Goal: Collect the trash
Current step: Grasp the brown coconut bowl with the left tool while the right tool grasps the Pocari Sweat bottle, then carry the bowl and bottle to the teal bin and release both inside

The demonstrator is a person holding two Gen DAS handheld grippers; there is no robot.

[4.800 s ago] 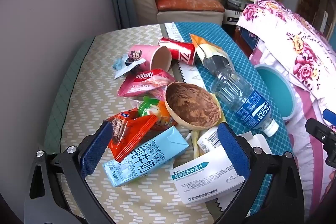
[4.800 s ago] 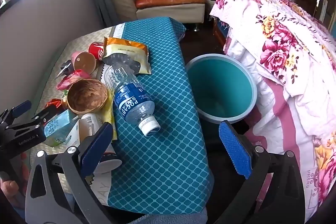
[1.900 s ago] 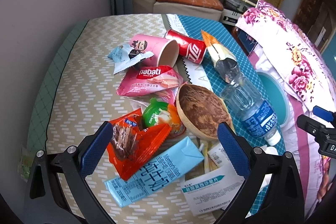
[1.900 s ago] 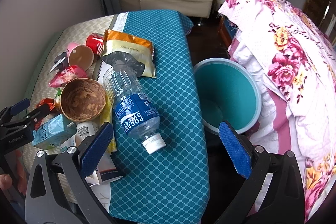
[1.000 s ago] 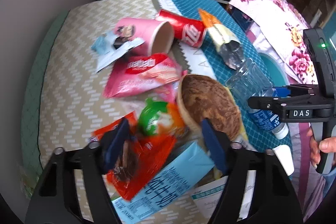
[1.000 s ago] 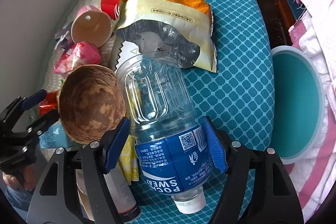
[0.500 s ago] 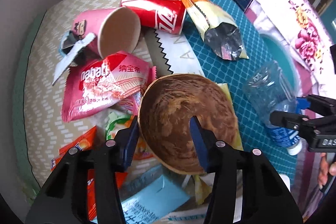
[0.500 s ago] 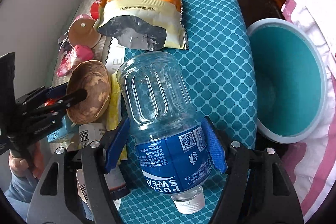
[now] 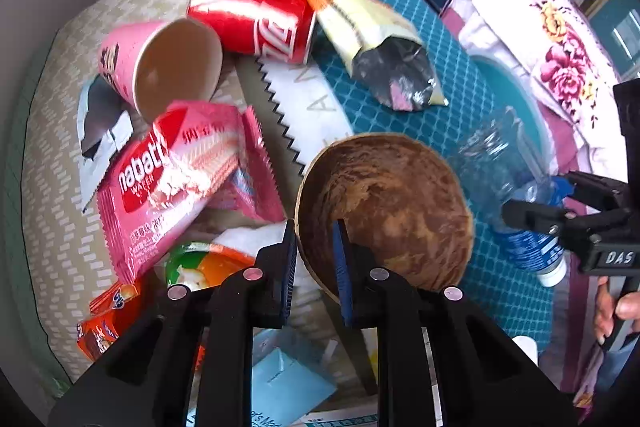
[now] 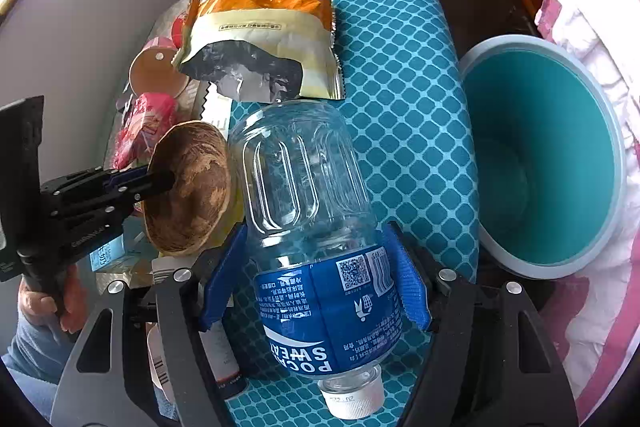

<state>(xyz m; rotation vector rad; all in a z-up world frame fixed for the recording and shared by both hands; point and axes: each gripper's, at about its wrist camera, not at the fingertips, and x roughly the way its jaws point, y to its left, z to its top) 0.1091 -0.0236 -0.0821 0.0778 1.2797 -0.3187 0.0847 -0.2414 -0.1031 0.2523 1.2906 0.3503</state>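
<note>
Left claw closing on near rim of brown bowl, rim between pads. Right claw gripping plastic bottle across blue label. Bowl lying just left of bottle on surface; teal bin standing right of bottle, off surface edge. Judging bowl light, thin, stiff: pinching rim suiting. Bottle looking empty, light, crushable, slippery; holding at label.

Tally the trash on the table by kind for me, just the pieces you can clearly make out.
Bottles: 1, plastic bottle
Cans: 1, red can
Cups: 1, pink cup
Bowls: 1, brown bowl
Wrappers and bags: 3, pink wafer wrapper, orange snack bag, orange wrapper
Total: 7
</note>
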